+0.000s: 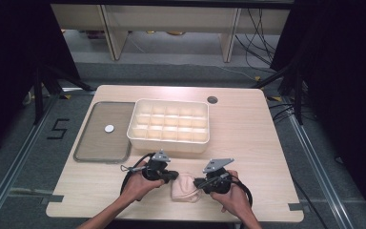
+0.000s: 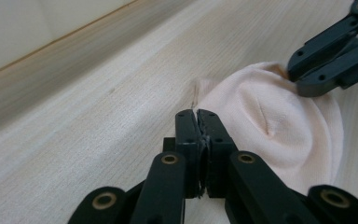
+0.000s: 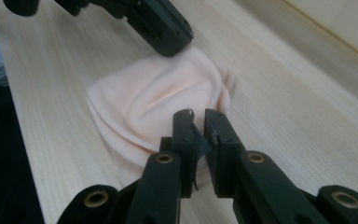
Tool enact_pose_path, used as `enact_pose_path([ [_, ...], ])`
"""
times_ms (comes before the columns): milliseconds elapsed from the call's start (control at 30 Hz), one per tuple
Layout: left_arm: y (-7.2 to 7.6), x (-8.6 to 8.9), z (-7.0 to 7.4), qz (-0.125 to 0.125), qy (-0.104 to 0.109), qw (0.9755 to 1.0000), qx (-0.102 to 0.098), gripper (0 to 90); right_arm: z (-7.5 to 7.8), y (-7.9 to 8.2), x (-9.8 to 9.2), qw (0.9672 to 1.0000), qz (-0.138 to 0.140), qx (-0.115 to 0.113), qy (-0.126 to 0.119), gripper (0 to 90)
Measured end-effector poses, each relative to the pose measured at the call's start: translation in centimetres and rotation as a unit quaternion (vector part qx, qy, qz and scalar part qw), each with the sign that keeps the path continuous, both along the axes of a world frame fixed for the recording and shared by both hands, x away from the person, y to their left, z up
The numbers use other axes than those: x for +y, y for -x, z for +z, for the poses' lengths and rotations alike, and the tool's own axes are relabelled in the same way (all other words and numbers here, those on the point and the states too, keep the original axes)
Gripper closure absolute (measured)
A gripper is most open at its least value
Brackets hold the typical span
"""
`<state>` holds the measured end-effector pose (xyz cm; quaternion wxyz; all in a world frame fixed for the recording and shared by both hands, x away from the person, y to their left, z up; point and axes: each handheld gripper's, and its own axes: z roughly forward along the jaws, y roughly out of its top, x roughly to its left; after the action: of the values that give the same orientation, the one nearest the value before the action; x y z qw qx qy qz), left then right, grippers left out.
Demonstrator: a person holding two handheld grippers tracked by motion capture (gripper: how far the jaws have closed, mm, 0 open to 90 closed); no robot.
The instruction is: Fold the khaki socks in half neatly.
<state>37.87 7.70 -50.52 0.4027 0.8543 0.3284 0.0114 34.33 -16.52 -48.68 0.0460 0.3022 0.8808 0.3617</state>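
Nearest the camera, in front of the divider box (image 1: 169, 143): left hand (image 1: 138, 183), then left gripper (image 1: 171, 175).

1. Left gripper: jaws pressed fully together, tips at the left edge of the pink cloth (image 1: 185, 187). Cannot tell whether a fold is caught between them.
2. Pink cloth: bunched into a loose mound on the table (image 1: 257, 143), just in front of the divider box, between both grippers.
3. Right gripper (image 1: 198, 182): jaws nearly together with a narrow slit left, tips at the right edge of the cloth. Cannot tell whether fabric is pinched.

Progress, as judged:
- Done: both tools brought to opposite edges of the cloth.
- Not done: cloth not yet lifted, not yet in the divider box, whose visible compartments appear empty.
- Remaining: secure both edges, fold or gather, raise, place in a compartment.
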Motion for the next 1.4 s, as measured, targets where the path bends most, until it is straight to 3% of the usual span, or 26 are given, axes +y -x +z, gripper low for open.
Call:
enact_pose_path([
  [67, 0.0, 0.0, 0.0, -0.001, -0.001, 1.0000, 0.000, 86.7, 0.2, 0.3, 0.1, 0.9999, -0.001, -0.007, -0.014, 83.3],
  [200, 0.0, 0.0, 0.0, 0.000, -0.001, 1.0000, 0.000, 86.8, 0.5, 0.7, 0.8, 0.9997, 0.019, -0.008, -0.013, 83.7],
  [333, 0.0, 0.0, 0.0, -0.001, -0.001, 1.0000, 0.000, 86.8, 0.1, 1.0, 1.5, 0.9992, 0.039, 0.002, -0.002, 84.4],
  [433, -0.1, 0.0, 0.0, -0.003, -0.001, 1.0000, -0.001, 86.8, -0.5, 0.8, 1.6, 0.9991, 0.042, 0.006, 0.005, 84.9],
  [467, 0.0, 0.0, 0.0, 0.000, 0.000, 1.0000, 0.000, 86.6, -0.6, 0.8, 1.5, 0.9993, 0.033, 0.018, 0.006, 85.0],
  [533, 0.0, 0.0, 0.1, 0.001, 0.003, 1.0000, 0.000, 85.7, -0.8, 0.7, 1.5, 0.9991, 0.037, 0.016, 0.008, 85.1],
  [633, 0.0, 0.3, 0.3, 0.009, 0.014, 0.9998, 0.008, 79.4, -0.9, 0.6, 1.5, 0.9992, 0.038, 0.012, 0.008, 85.1],
  [733, 0.0, 1.0, 0.9, 0.010, 0.026, 0.9991, 0.032, 71.5, -0.9, 0.7, 1.5, 0.9993, 0.030, 0.019, 0.012, 85.1],
  [767, 0.2, 1.2, 1.1, 0.019, 0.026, 0.9989, 0.034, 64.6, -0.9, 0.7, 1.5, 0.9993, 0.030, 0.020, 0.012, 85.1],
  [833, 0.6, 1.6, 1.2, 0.022, 0.027, 0.9984, 0.045, 63.2, -0.9, 0.7, 1.5, 0.9993, 0.029, 0.019, 0.012, 85.2],
  [900, 0.9, 2.0, 1.1, 0.024, 0.030, 0.9973, 0.062, 58.1, -0.9, 0.8, 1.5, 0.9992, 0.028, 0.027, 0.011, 85.1],
  [967, 1.4, 2.1, 0.8, 0.031, 0.037, 0.9957, 0.079, 55.3, -1.0, 0.8, 1.5, 0.9994, 0.030, 0.017, 0.009, 85.1],
  [1033, 1.8, 2.3, 0.8, 0.029, 0.029, 0.9948, 0.093, 54.0, -1.0, 0.8, 1.5, 0.9992, 0.034, 0.019, 0.008, 85.2],
  [1100, 2.4, 2.2, 0.5, 0.034, 0.046, 0.9929, 0.104, 52.3, -1.0, 0.7, 1.5, 0.9990, 0.040, 0.021, 0.006, 85.2],
  [1133, 2.6, 2.2, 0.6, 0.037, 0.032, 0.9923, 0.114, 52.0, -1.0, 0.7, 1.5, 0.9989, 0.040, 0.021, 0.006, 85.2],
  [1167, 2.8, 2.2, 0.6, 0.040, 0.032, 0.9914, 0.120, 51.3, -1.0, 0.8, 1.5, 0.9991, 0.038, 0.020, 0.008, 85.2],
  [1233, 2.9, 2.2, 0.3, 0.046, 0.051, 0.9899, 0.123, 50.4, -1.1, 0.7, 1.6, 0.9990, 0.041, 0.018, 0.008, 85.2],
  [1267, 2.9, 2.3, 0.4, 0.050, 0.048, 0.9888, 0.133, 49.9, -1.1, 0.7, 1.6, 0.9990, 0.040, 0.018, 0.008, 85.2],
  [1300, 2.8, 2.3, 0.1, 0.052, 0.065, 0.9864, 0.142, 49.8, -1.2, 0.8, 1.6, 0.9992, 0.037, 0.015, 0.002, 85.2],
  [1333, 2.9, 2.3, 0.2, 0.060, 0.056, 0.9861, 0.144, 49.9, -1.2, 0.8, 1.6, 0.9992, 0.038, 0.015, 0.003, 85.2],
  [1400, 2.8, 2.1, -0.2, 0.062, 0.072, 0.9848, 0.145, 49.7, -1.2, 0.8, 1.6, 0.9992, 0.038, 0.016, 0.003, 85.2],
])
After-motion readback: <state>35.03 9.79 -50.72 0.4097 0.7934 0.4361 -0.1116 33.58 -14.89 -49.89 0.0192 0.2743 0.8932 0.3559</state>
